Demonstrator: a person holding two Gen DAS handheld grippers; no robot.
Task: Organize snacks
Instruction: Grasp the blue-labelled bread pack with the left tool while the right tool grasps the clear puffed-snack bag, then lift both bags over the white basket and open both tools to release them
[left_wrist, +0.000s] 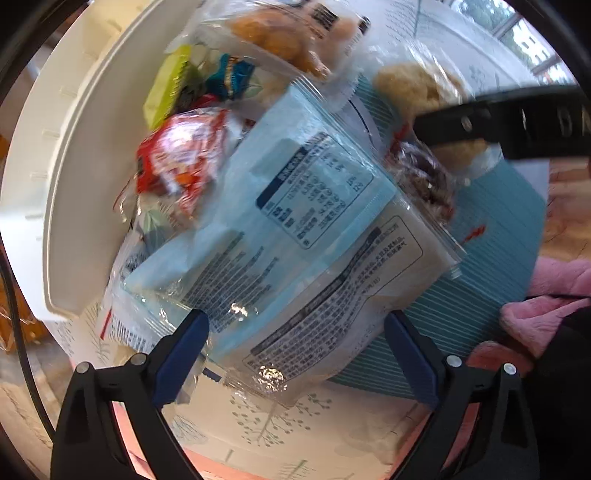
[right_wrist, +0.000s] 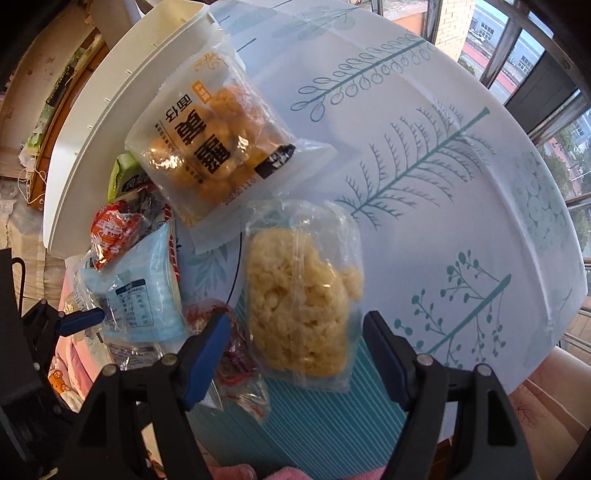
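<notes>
A pile of snack packets lies on the table beside a white bin (left_wrist: 70, 155). In the left wrist view my left gripper (left_wrist: 295, 350) is open, its blue pads either side of the near end of a light-blue packet (left_wrist: 295, 206) with a printed label. In the right wrist view my right gripper (right_wrist: 295, 350) is open around the near end of a clear bag of pale yellow puffed snack (right_wrist: 303, 295). An orange fried-snack bag (right_wrist: 218, 147), a red packet (right_wrist: 114, 229) and a green packet (right_wrist: 123, 177) lie by the bin (right_wrist: 92, 122).
A teal striped mat (right_wrist: 314, 417) lies under the near snacks on a leaf-print tablecloth (right_wrist: 443, 166). A small dark-red wrapped snack (right_wrist: 236, 354) sits by my right gripper's left finger. Pink cloth (left_wrist: 554, 295) is at the near right. Windows are beyond the table.
</notes>
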